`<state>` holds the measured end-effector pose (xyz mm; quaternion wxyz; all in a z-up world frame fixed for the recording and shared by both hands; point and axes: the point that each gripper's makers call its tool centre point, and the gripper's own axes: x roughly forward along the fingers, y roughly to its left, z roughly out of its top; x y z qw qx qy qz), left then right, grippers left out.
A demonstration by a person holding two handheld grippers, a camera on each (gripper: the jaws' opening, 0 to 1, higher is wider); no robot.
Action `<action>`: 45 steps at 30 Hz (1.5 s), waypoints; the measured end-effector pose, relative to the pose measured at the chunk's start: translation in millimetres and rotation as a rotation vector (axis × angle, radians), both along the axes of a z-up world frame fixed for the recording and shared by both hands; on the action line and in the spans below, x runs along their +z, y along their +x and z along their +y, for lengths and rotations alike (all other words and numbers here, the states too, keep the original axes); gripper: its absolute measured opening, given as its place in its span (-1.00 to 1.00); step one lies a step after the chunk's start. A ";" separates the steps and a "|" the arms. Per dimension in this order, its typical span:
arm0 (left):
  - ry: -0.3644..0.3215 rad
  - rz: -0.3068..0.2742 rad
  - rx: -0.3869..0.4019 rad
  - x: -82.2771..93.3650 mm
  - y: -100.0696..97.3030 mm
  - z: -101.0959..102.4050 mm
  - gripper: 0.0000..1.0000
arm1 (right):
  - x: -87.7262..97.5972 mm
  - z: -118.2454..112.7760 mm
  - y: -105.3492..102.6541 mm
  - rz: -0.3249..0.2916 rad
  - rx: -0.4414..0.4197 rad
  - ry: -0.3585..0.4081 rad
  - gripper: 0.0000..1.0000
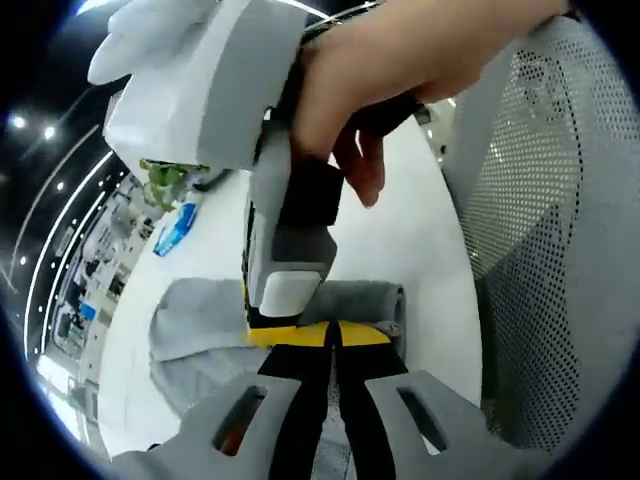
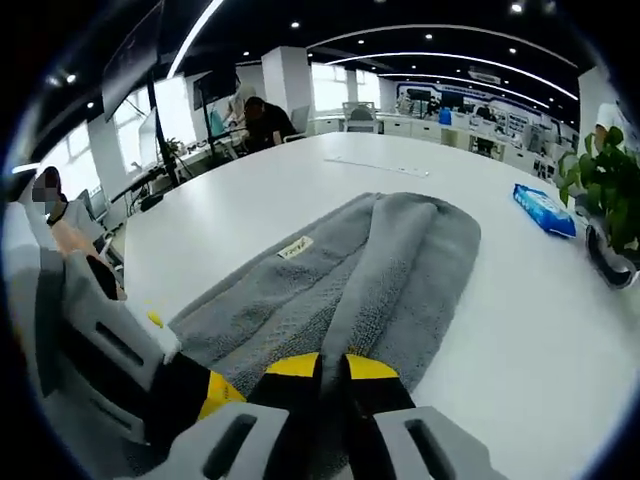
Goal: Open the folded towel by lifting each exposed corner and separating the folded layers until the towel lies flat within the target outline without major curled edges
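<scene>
Both closed on the grey towel [image 2: 370, 270] lying on the white surface [image 2: 520, 330]: right hand-held gripper [image 2: 332, 368] at its near edge, left hand-held gripper [image 1: 333, 338] alongside.

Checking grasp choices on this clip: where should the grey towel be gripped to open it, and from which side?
Grip the grey towel at its near edge, on the raised fold running down its middle, coming in low along the white table. That ridge stands proud of the flatter layers beside it. The right gripper already sits there, apparently shut on it.

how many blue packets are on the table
1: one blue packet lies on the white table, past the grey towel, near the potted plant. Others may be hidden.
</scene>
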<state>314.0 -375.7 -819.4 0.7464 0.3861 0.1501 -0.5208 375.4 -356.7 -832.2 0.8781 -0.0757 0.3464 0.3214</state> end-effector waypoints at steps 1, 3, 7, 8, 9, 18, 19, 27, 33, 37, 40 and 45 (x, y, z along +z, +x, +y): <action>-0.015 0.012 0.016 2.7 1.1 1.0 -0.99 | 0.2 -0.6 0.4 -0.001 -0.002 -0.002 -0.96; -0.046 0.034 0.039 6.7 3.6 2.0 -0.98 | 0.4 -2.5 1.2 -0.003 -0.005 -0.005 -0.98; -0.109 0.074 0.143 13.5 20.5 12.5 -0.97 | 1.5 -6.1 2.1 -0.004 -0.015 -0.011 -1.00; -0.124 0.086 0.177 14.6 25.3 16.4 -0.97 | 1.6 -7.4 2.2 -0.006 -0.018 -0.014 -1.00; -0.142 0.094 0.243 15.6 36.2 25.2 -0.96 | 1.9 -9.3 3.2 -0.007 -0.022 -0.017 -1.00; -0.178 0.162 0.783 -4.7 95.7 127.5 -0.58 | 0.2 -13.2 3.3 0.004 -0.040 -0.020 -1.00; -0.236 0.226 0.842 -6.6 95.3 133.0 -0.53 | 0.0 -13.3 3.4 0.003 -0.038 -0.023 -1.00; -0.336 0.411 0.869 -21.7 85.8 125.5 -0.61 | -0.8 -14.0 2.5 0.008 -0.041 -0.021 -1.00; -0.370 0.451 0.875 -21.1 84.7 123.8 -0.85 | 0.0 -16.3 3.0 0.001 -0.044 -0.034 -1.00; -0.418 0.510 0.903 -20.5 84.8 127.8 -0.95 | 1.7 -25.2 5.8 -0.023 -0.051 -0.082 -1.00; -0.431 0.519 0.911 -18.8 84.3 127.5 -0.96 | 0.8 -32.1 6.1 -0.027 -0.060 -0.109 -1.00; -0.397 0.450 0.916 -14.9 90.2 137.7 -0.96 | -0.2 -54.3 12.0 -0.053 -0.101 -0.188 -1.00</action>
